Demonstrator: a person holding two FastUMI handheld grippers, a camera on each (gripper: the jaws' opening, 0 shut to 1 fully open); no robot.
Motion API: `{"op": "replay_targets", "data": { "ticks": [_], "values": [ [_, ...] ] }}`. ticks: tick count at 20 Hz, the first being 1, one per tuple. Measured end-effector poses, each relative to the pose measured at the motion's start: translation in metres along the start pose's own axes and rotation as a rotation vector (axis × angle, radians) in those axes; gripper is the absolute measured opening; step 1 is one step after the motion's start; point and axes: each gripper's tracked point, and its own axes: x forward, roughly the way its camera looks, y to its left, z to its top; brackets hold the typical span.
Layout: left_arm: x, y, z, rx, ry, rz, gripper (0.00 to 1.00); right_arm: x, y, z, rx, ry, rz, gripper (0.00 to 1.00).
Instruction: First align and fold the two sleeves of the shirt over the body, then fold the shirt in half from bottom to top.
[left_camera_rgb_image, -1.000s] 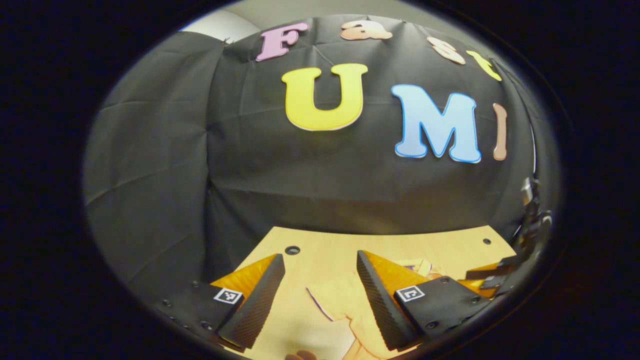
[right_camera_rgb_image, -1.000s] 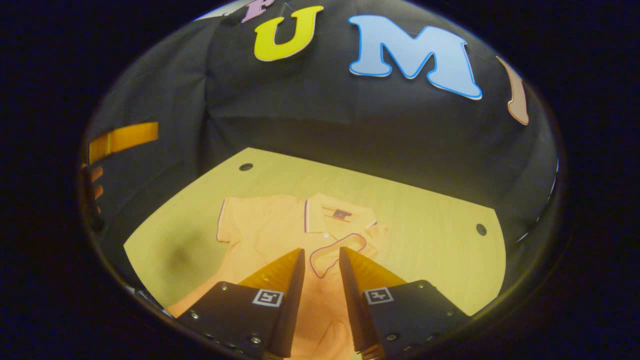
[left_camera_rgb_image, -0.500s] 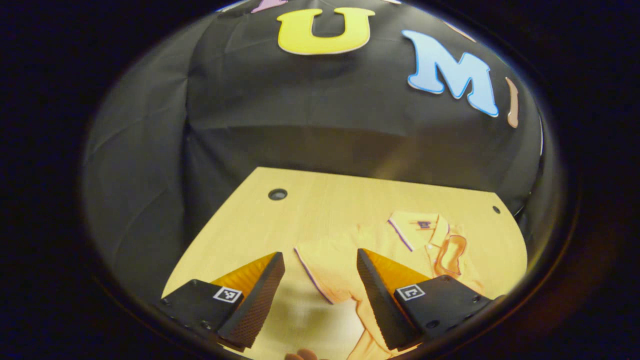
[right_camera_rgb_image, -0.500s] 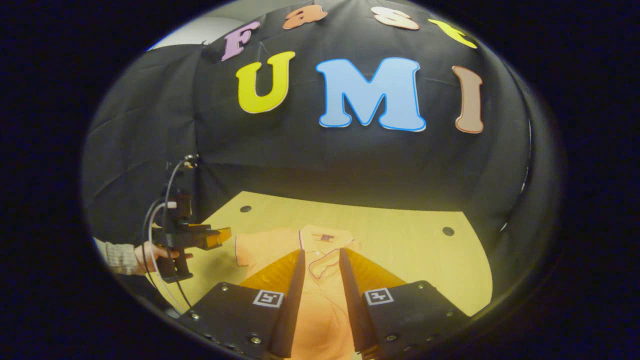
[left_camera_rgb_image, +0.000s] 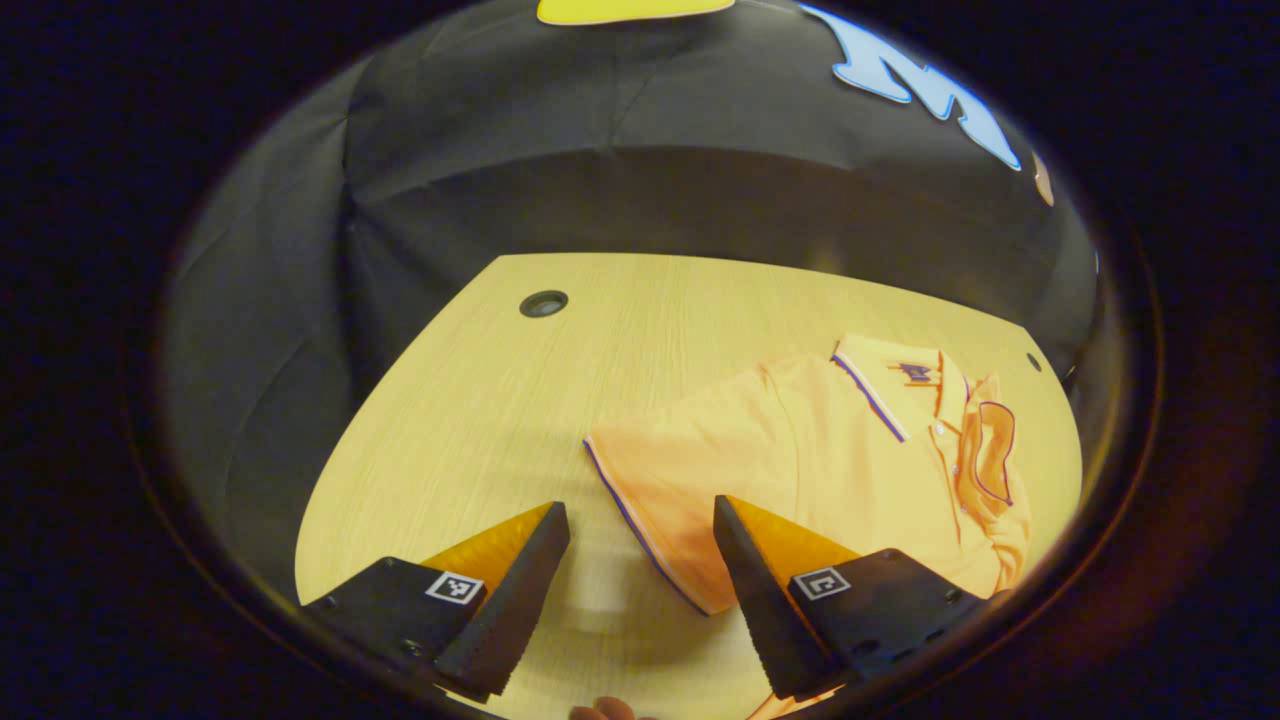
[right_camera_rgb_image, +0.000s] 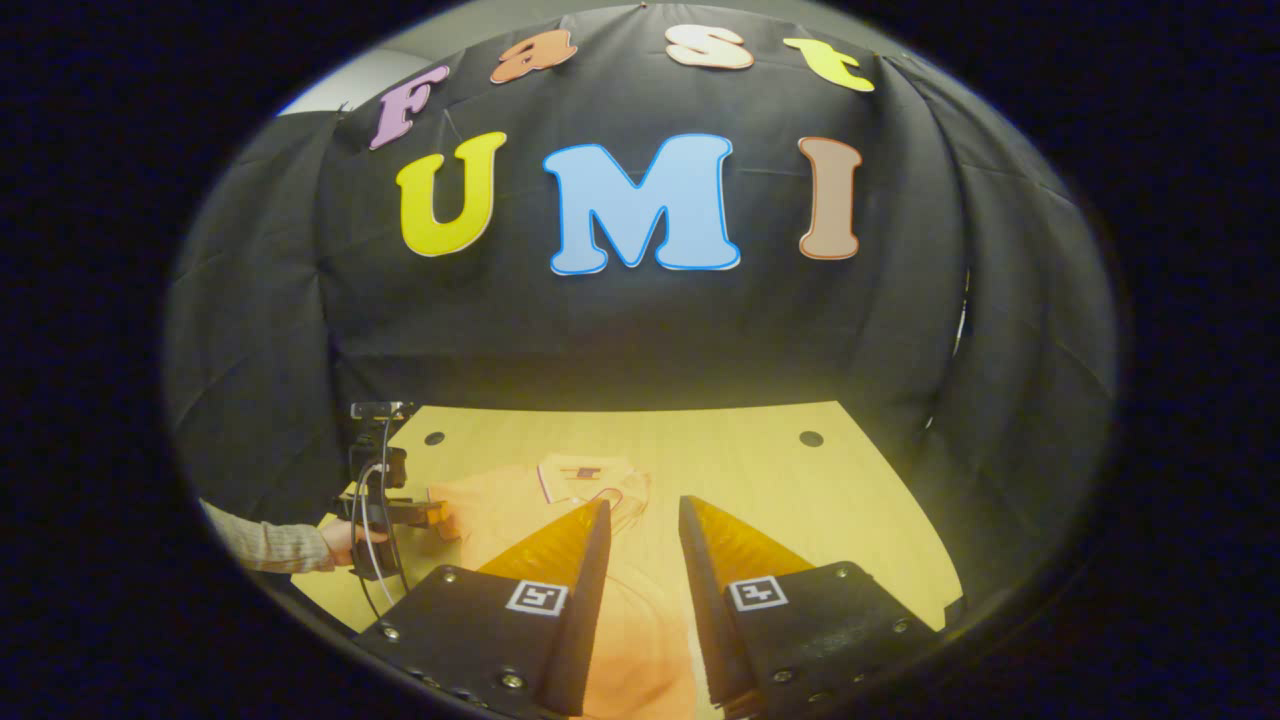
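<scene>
The left gripper (left_camera_rgb_image: 640, 560) has its jaws spread wide with nothing between them, hanging above the wooden table (left_camera_rgb_image: 480, 400). The right gripper (right_camera_rgb_image: 645, 560) has its jaws slightly apart, also holding nothing, raised over the lower body of the shirt.

Going left to right in the left gripper view: bare tabletop, then the orange polo shirt (left_camera_rgb_image: 830, 450) lying flat with its collar (left_camera_rgb_image: 890, 385) toward the far edge. Its near sleeve (left_camera_rgb_image: 650, 480) is spread out to the side, and the dark-trimmed cuff lies just ahead of the open fingers. The far sleeve (left_camera_rgb_image: 990, 460) appears already folded over the chest.

In the right gripper view, the left gripper (right_camera_rgb_image: 425, 513) shows at far left, held by a hand (right_camera_rgb_image: 345, 540) beside the shirt's sleeve.

The step in hand looks like the second sleeve fold. To do it well, lower the left gripper onto the cuff edge, pinch a single layer, and carry it across to lie level with the other sleeve, keeping the shoulder flat.
</scene>
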Motion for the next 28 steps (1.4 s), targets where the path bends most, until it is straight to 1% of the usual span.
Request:
{"op": "replay_targets", "data": {
  "ticks": [2, 3, 6, 8, 9, 10, 12, 13, 14, 15, 19, 20, 24, 26, 27, 28],
  "values": [
    [0.009, -0.002, -0.005, -0.002, 0.014, -0.005, 0.95, -0.002, -0.002, -0.001, 0.006, 0.004, -0.018, 0.39],
    [0.011, -0.003, -0.008, 0.0, 0.023, -0.005, 0.96, -0.002, -0.003, -0.002, 0.009, 0.007, -0.023, 0.39],
    [0.018, -0.002, -0.014, -0.001, 0.043, -0.003, 0.95, -0.001, -0.004, -0.001, 0.015, 0.008, -0.034, 0.42],
    [0.02, -0.003, -0.014, 0.007, 0.035, -0.003, 0.96, -0.002, -0.005, 0.0, 0.015, 0.006, -0.038, 0.44],
    [0.02, -0.004, -0.013, 0.012, 0.031, 0.0, 0.95, -0.002, -0.007, 0.0, 0.018, 0.007, -0.039, 0.44],
    [0.021, -0.004, -0.012, 0.011, 0.03, 0.001, 0.97, -0.001, -0.006, 0.0, 0.023, 0.01, -0.039, 0.44],
    [0.022, -0.005, -0.011, 0.006, 0.024, 0.009, 0.95, 0.001, -0.009, 0.002, 0.033, 0.008, -0.041, 0.44],
    [0.021, -0.008, -0.01, 0.009, 0.015, 0.002, 0.98, 0.001, -0.009, 0.003, 0.039, 0.007, -0.042, 0.44],
    [0.023, -0.009, -0.012, 0.017, 0.016, -0.002, 0.86, 0.001, -0.01, 0.002, 0.044, 0.008, -0.042, 0.44],
    [0.024, -0.011, -0.01, 0.022, 0.005, -0.012, 0.79, 0.002, -0.01, 0.0, 0.048, 0.01, -0.041, 0.44],
    [0.026, -0.013, -0.007, 0.017, -0.011, -0.002, 0.32, 0.001, -0.008, -0.006, 0.057, 0.024, -0.035, 0.45],
    [0.027, -0.014, -0.006, 0.019, -0.012, 0.0, 0.24, 0.002, -0.008, -0.006, 0.057, 0.025, -0.035, 0.45],
    [0.025, -0.015, -0.003, -0.02, -0.034, -0.016, 0.24, 0.001, -0.011, -0.006, 0.063, 0.023, -0.037, 0.45],
    [0.025, -0.014, -0.003, 0.006, -0.028, -0.007, 0.24, 0.001, -0.013, -0.006, 0.069, 0.024, -0.038, 0.45],
    [0.023, -0.019, 0.003, 0.016, -0.037, -0.012, 0.09, 0.001, -0.014, -0.006, 0.074, 0.024, -0.038, 0.45],
    [0.019, -0.026, 0.009, 0.029, -0.052, -0.022, 0.09, 0.001, -0.015, -0.007, 0.081, 0.023, -0.04, 0.45]
  ]
}}
